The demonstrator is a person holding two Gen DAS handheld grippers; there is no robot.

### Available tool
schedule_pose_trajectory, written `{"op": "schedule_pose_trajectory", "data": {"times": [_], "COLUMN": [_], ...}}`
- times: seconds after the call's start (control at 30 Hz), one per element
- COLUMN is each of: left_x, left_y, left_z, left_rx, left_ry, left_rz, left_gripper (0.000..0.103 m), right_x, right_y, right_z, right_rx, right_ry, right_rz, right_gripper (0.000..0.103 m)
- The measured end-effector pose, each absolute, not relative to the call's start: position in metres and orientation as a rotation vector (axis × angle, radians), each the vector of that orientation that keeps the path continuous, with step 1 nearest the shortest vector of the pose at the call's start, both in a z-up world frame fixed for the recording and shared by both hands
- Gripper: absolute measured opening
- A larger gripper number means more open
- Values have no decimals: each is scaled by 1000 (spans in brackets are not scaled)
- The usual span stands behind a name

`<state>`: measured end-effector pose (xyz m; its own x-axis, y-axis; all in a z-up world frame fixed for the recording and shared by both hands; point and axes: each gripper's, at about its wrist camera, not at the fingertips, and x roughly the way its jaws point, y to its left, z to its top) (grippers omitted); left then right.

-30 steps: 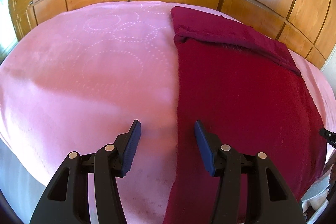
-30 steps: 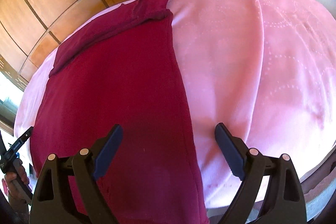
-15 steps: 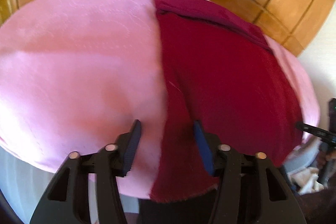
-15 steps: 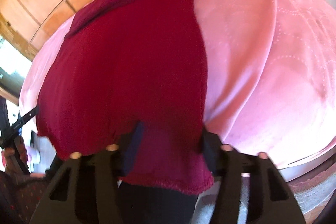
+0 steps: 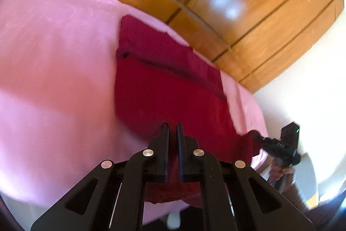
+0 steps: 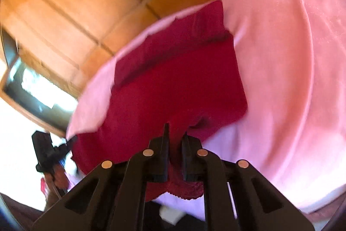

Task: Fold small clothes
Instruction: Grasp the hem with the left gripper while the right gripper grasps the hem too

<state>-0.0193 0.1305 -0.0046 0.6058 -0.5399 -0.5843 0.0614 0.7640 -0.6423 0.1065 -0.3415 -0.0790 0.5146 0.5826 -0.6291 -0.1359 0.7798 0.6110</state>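
Grippers both clamped now, and the near hem is off the bed! Left gripper [image 5: 172, 129] has its jaws pinched nearly together on the near edge of the dark red garment [image 5: 173, 88]; right gripper [image 6: 174, 133] is squeezed onto the same hem further along, cloth bunching up between its jaws and a scalloped edge hanging below them. That garment lies flat on the pink bedspread [image 5: 54, 70], its long axis running from the grippers out toward twelve o'clock, where a folded-over band sits at the far end by the wooden panelling [image 5: 248, 14]. In the left view the right gripper peeks in at four o'clock; in the right view the left one shows at eight o'clock. So the two hold the hem's two corners, side by side, neither clearly nearer the far end. My read: the fold goes straight ahead, near hem carried over toward that far band, and both hands need to travel level or the edge lands skewed.
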Motion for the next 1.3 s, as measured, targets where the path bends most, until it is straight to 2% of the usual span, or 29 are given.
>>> {"op": "schedule_pose_trajectory", "data": {"times": [0.2,0.27,0.3,0.33,0.37,0.4,0.47,0.5,0.53,0.67,0.77,0.83,0.87,0.9,0.93,0.97,1.0,1.1,1.3], "left_x": [62,83,93,102,110,111,110,108,103,77,61,59,58,59,59,59,57,44,18], "left_y": [139,147,148,152,159,168,183,187,190,173,153,144,137,133,131,133,136,138,149], "left_z": [-9,-12,-14,-15,-14,-13,-12,-13,-15,-35,-56,-65,-68,-68,-68,-66,-63,-51,-51], "left_rx": [-654,-667,-679,-694,-720,-751,-797,-796,-784,-633,-573,-573,-546,-510,-497,-506,-514,-474,-505], "left_ry": [877,893,902,902,887,859,824,822,823,893,953,988,997,1000,1007,1010,1004,983,996], "left_rz": [-298,-254,-245,-232,-185,-139,-128,-120,-104,-181,-260,-291,-282,-260,-252,-246,-252,-278,-308], "left_gripper": [6,6,18,48,63,77,77,77,77,77,74,55,50,32,19,18,14,11,10], "right_x": [180,199,204,206,205,205,197,192,190,166,153,154,153,158,161,161,160,149,115], "right_y": [-341,-343,-346,-349,-355,-360,-371,-376,-381,-383,-371,-363,-362,-361,-356,-353,-351,-356,-364], "right_z": [-91,-94,-95,-94,-92,-89,-85,-86,-87,-106,-120,-130,-130,-132,-130,-126,-124,-111,-108], "right_rx": [566,573,586,613,647,658,686,693,690,569,453,409,408,415,420,394,381,394,412], "right_ry": [955,952,947,939,911,889,856,848,847,919,970,988,987,990,1002,1005,1002,980,1010], "right_rz": [381,360,358,362,351,337,347,336,318,277,259,233,233,245,251,240,247,277,316], "right_gripper": [9,13,25,59,73,81,85,92,93,92,78,63,58,40,27,26,17,14,11]}}
